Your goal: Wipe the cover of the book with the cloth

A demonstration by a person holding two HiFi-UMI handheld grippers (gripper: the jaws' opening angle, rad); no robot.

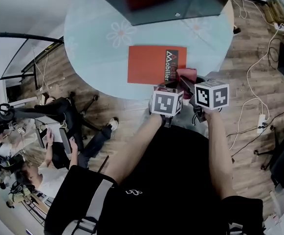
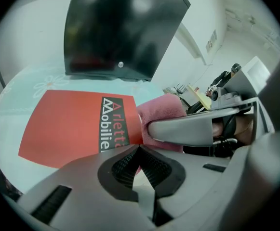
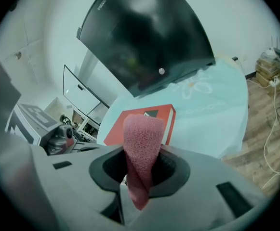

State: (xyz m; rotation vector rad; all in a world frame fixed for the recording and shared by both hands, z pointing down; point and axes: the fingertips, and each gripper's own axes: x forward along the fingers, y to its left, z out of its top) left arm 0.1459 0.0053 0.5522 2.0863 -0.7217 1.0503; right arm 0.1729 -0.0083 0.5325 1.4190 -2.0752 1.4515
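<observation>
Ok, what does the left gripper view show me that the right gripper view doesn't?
Left gripper view only: the cover's white lettering, legible, and the left gripper with its own jaws together and nothing between them.
Right gripper view only: the right gripper with its jaws clamped on the cloth, plus wood floor past the table edge.
Both: the red book, the pink cloth, the pale table and the dark panel beyond the book.

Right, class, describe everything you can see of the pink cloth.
The cloth is dusty pink, with a nubbly, towel-like surface. It is folded into a narrow strip, pinched between the jaws of the right gripper, its end standing up past them. It sits by the right edge of the red book; contact is unclear.
</observation>
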